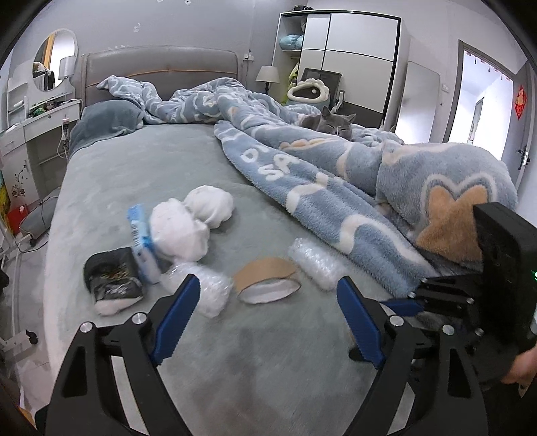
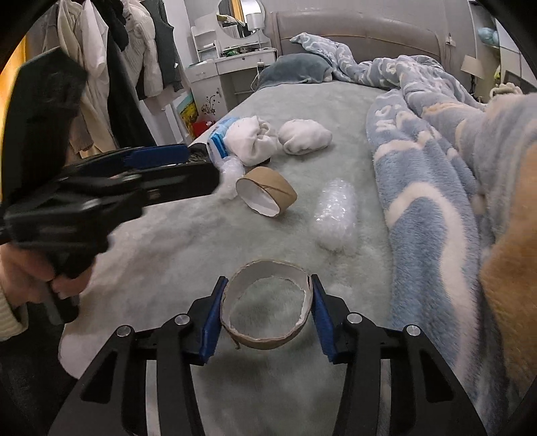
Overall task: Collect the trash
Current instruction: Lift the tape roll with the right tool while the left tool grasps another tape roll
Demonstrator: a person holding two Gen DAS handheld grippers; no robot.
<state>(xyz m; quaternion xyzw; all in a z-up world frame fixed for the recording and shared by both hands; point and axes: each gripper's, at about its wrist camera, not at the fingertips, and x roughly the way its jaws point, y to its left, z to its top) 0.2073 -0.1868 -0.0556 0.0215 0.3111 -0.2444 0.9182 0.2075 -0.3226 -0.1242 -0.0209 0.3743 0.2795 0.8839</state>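
We're clamping the right gripper (image 2: 266, 308) across a cardboard tape ring (image 2: 266, 302) on the bed (image 2: 167, 241): light, thin-walled, crushable, so we're squeezing gently. Left gripper (image 1: 265, 315) is hanging wide, empty.

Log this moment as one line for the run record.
right gripper: shut on cardboard ring | left gripper: open, empty, over bed | second cardboard ring: uncollected

Both wrist views low over bed (image 1: 134, 174), facing headboard (image 2: 352, 30); shared: cardboard ring (image 1: 266, 280), probably same.
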